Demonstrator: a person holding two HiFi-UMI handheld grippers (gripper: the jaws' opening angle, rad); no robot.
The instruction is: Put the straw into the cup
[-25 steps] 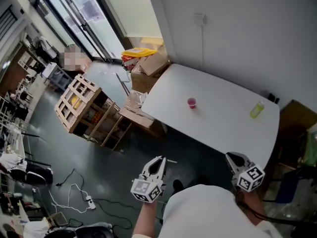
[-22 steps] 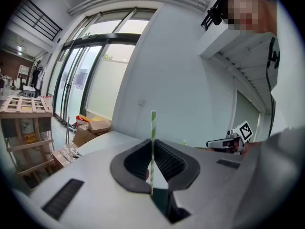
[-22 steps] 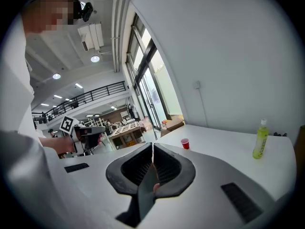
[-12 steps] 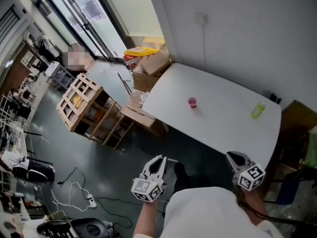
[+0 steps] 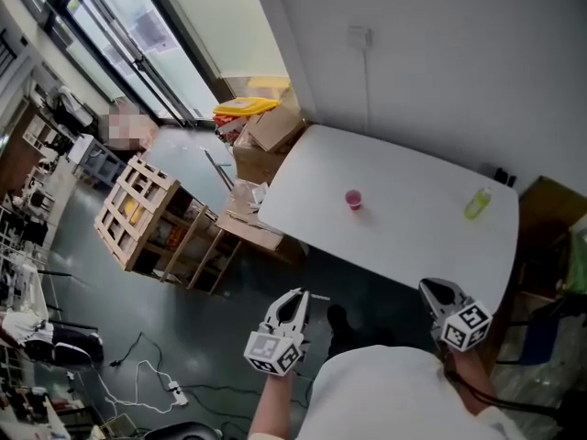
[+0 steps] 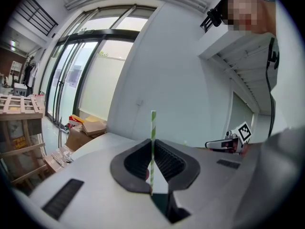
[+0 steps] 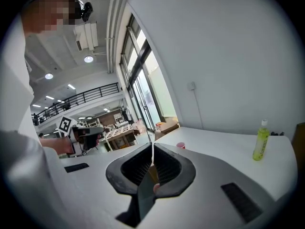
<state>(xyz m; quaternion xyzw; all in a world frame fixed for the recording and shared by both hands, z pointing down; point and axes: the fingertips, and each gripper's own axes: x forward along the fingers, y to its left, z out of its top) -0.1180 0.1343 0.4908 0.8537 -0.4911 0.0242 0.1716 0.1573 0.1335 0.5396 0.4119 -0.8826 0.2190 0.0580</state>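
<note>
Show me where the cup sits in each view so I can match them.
Head view: cup near the middle of the table, left of the bottle.
Left gripper view: I cannot make it out.
Right gripper view: centre of the picture, on the table, far left of the bottle.
Shared landmark: the white table, in all three views.

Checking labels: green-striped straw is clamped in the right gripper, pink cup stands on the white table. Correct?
No: the green-striped straw is clamped in the left gripper, as the left gripper view shows. The pink cup does stand on the white table.
</note>
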